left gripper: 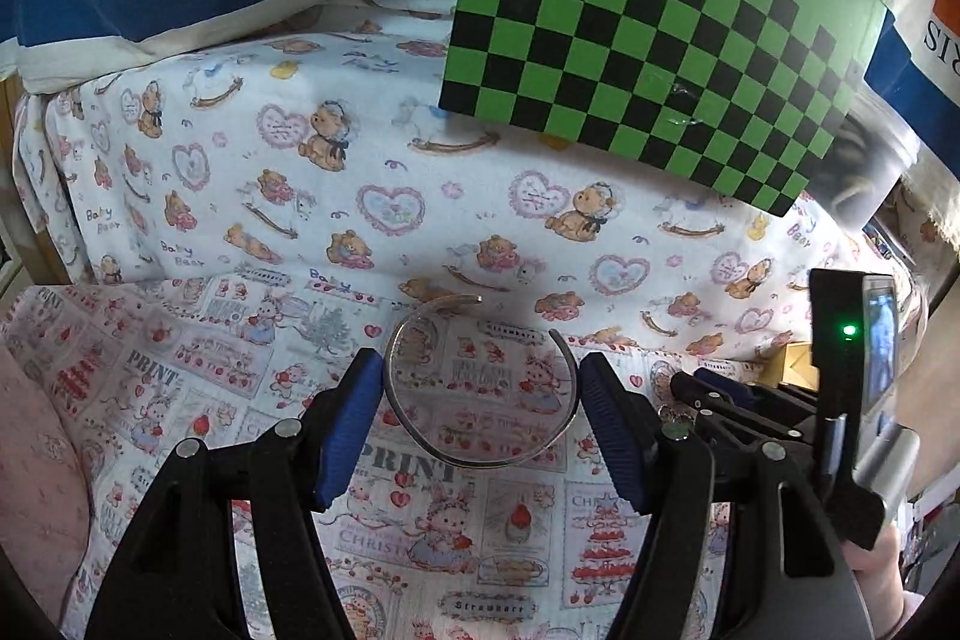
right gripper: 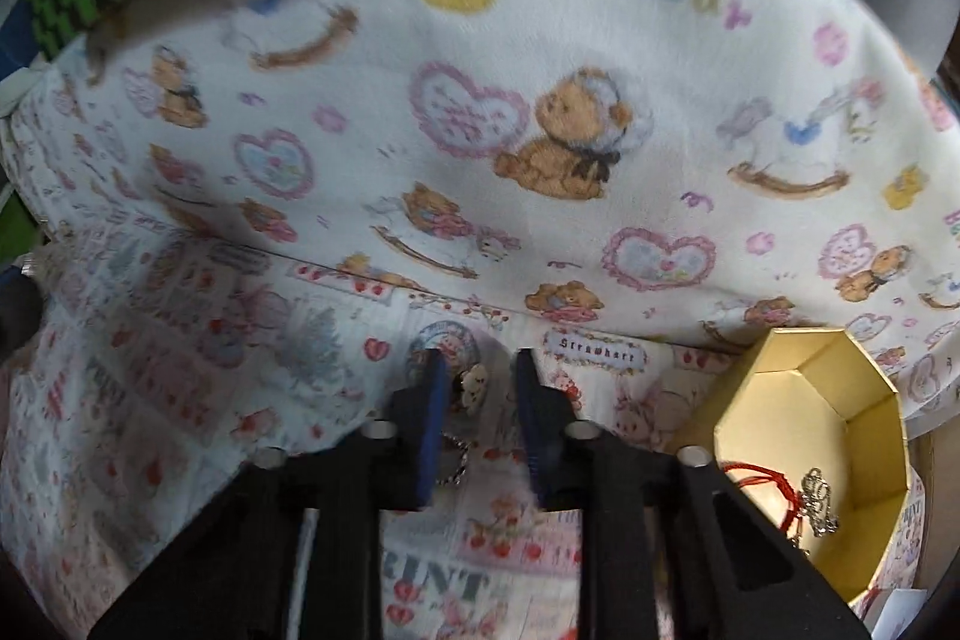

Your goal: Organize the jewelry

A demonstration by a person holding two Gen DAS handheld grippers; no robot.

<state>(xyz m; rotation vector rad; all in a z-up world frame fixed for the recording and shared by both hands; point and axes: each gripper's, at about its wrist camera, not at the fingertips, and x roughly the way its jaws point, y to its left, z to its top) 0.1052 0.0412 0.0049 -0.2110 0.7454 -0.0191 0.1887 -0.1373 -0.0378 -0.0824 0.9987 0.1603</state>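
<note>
Green-and-black checkered board (left gripper: pixel 648 16); white cloth (left gripper: pixel 336 148) printed with brown bears and pink hearts; white cloth (left gripper: pixel 420 490) with red strawberry prints; silver bangle (left gripper: pixel 480 388); gold box (right gripper: pixel 840 400) holding a red cord (right gripper: pixel 756 478); blue pads (left gripper: pixel 348 424) on black gripper fingers

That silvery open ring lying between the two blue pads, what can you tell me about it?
It is a bangle: a thin, silver-coloured metal band bent into an open oval, with a gap on the far side where its two ends do not meet. It looks smooth and plain. It lies flat on the strawberry-print cloth, between the blue pads of the left hand-held gripper. The pads stand on either side of it; the left one looks very close, but whether either touches it is unclear.
</note>
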